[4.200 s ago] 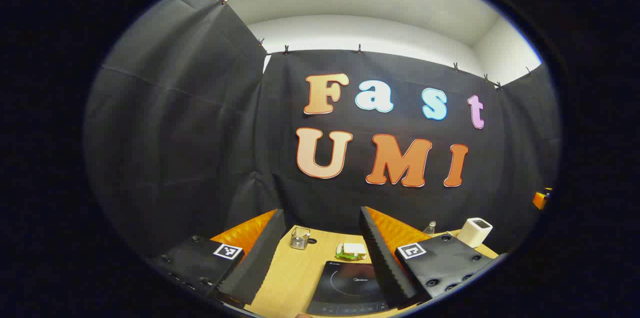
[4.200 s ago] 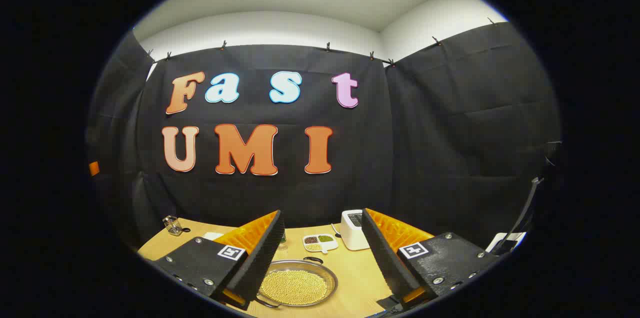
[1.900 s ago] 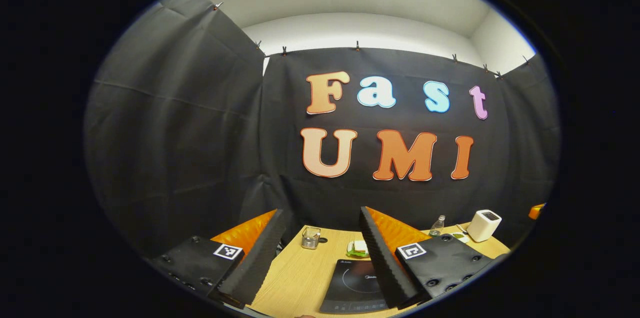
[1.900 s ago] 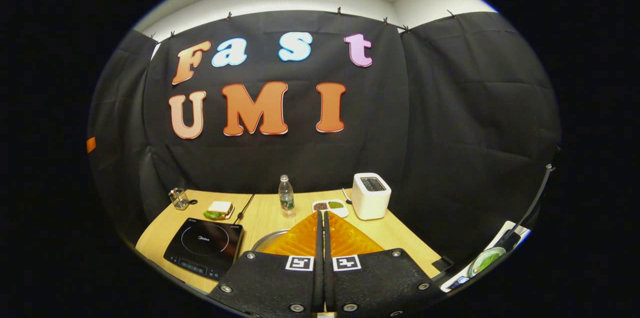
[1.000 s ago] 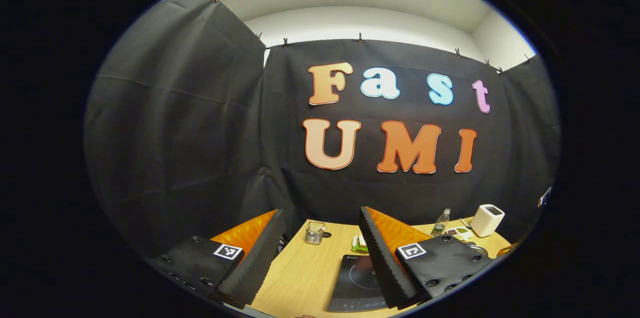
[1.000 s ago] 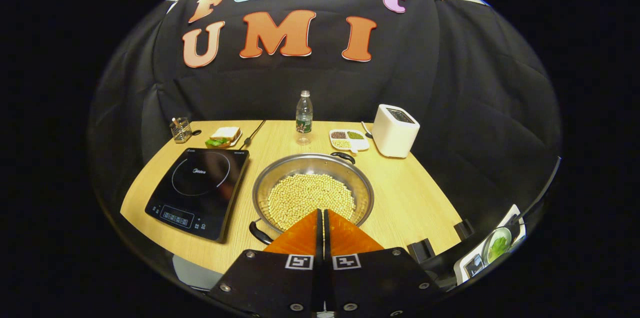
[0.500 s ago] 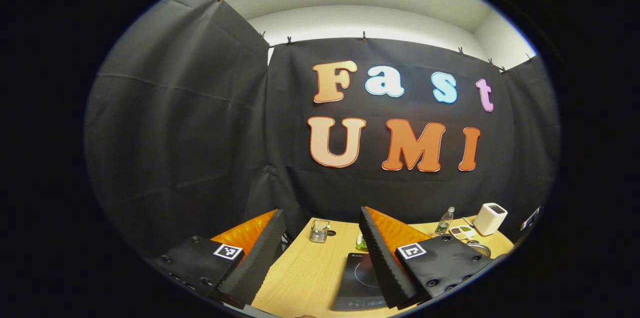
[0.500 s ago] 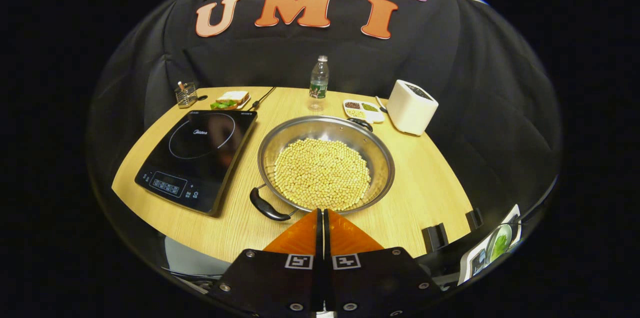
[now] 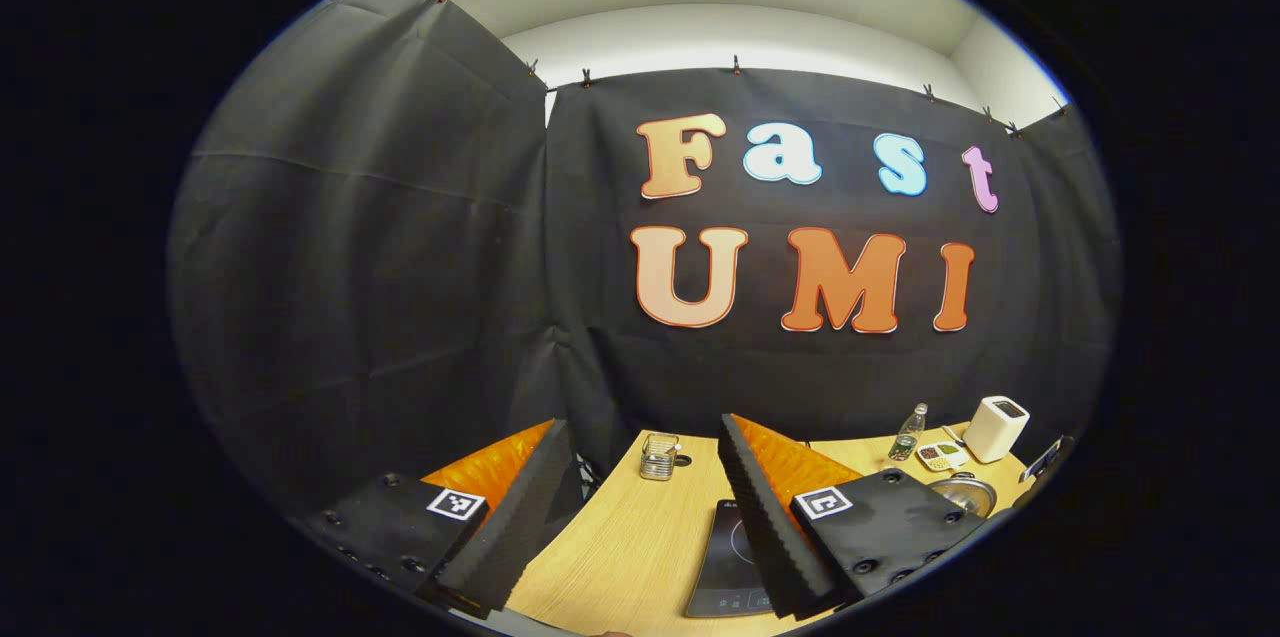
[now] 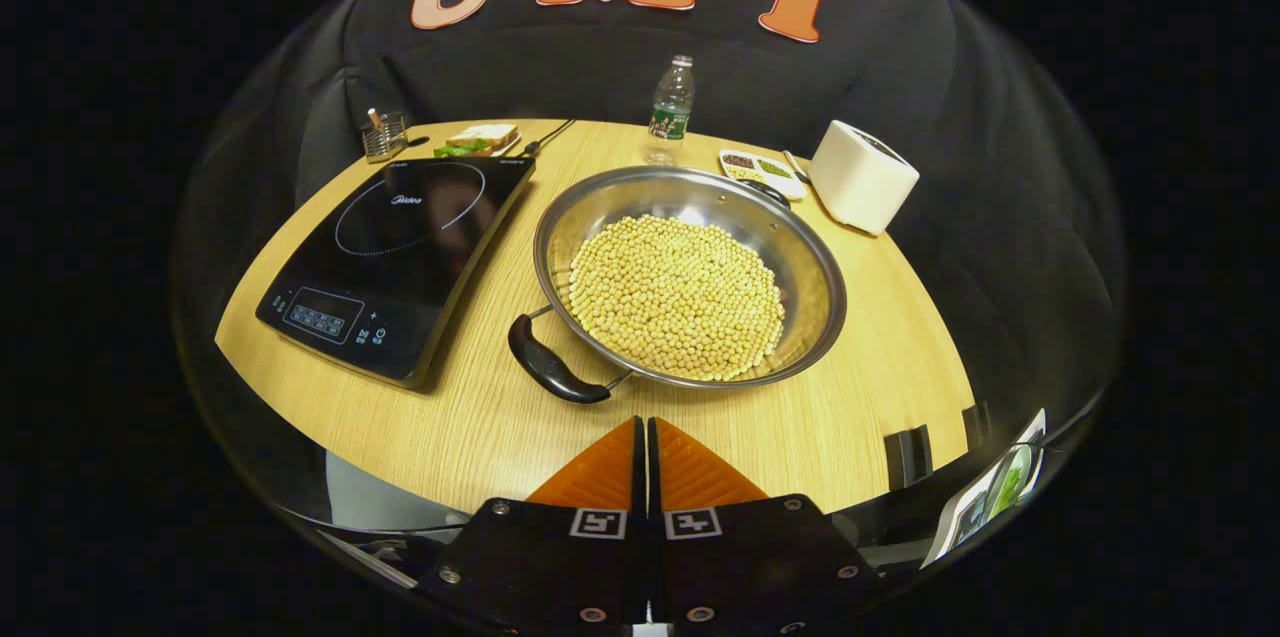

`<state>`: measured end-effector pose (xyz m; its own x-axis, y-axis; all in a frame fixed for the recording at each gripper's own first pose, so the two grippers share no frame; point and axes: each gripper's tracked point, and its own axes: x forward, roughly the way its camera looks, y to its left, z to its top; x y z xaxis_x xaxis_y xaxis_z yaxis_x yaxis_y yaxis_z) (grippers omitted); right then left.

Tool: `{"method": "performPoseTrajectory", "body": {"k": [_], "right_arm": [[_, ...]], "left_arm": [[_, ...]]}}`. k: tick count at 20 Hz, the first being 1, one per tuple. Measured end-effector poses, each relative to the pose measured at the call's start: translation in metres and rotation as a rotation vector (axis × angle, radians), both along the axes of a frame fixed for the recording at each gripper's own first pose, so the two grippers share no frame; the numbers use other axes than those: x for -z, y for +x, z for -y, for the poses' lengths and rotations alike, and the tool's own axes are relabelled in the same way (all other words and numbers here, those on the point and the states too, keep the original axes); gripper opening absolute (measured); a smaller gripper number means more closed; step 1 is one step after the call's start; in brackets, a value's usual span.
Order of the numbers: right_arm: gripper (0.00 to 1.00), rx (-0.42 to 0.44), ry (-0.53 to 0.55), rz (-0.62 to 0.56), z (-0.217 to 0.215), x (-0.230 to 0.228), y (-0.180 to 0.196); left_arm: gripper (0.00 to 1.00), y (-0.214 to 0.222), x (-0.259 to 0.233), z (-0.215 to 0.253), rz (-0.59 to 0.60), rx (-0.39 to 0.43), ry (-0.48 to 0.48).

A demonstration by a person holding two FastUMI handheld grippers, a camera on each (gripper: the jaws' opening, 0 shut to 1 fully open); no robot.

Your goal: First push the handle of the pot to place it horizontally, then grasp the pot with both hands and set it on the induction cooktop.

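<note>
Pot on the worktop, not yet on the cooktop.
The right tool [image 10: 640, 437], fingers pressed together on nothing, hung over the near edge by the pot [image 10: 690, 277], which sat right of the cooktop [image 10: 400, 257]; the left tool [image 9: 640, 507] was spread wide.

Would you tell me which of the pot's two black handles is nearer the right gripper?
The handle on the pot's near-left rim, toward the cooktop; the other handle sits across the rim.

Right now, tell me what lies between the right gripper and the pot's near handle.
In the right gripper view, only bare table lies between the shut right gripper and the pot's near handle.
</note>
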<state>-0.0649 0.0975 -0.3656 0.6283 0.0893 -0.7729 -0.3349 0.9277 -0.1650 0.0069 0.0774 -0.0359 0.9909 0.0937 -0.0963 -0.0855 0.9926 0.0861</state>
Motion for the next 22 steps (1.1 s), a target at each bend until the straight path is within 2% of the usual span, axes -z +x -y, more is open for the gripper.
{"method": "performPoseTrajectory", "body": {"k": [4,5,6,15,22], "right_arm": [[0.00,-0.019,-0.005,-0.021,-0.010,0.015,0.004],[0.04,-0.025,-0.009,-0.018,-0.013,0.015,0.007],[0.00,-0.030,-0.015,-0.012,-0.014,0.016,0.010],[0.00,-0.073,-0.058,0.010,-0.028,0.016,0.023],[0.00,-0.090,-0.032,0.007,-0.050,0.019,0.025]], "left_arm": [[0.97,0.001,0.006,-0.011,-0.016,-0.025,0.011],[0.97,0.003,0.007,-0.011,-0.017,-0.030,0.012],[0.96,0.004,0.008,-0.012,-0.019,-0.034,0.012],[0.97,0.010,0.022,-0.028,-0.029,-0.054,-0.018],[0.97,0.012,0.022,-0.034,-0.021,-0.064,-0.004]]}}
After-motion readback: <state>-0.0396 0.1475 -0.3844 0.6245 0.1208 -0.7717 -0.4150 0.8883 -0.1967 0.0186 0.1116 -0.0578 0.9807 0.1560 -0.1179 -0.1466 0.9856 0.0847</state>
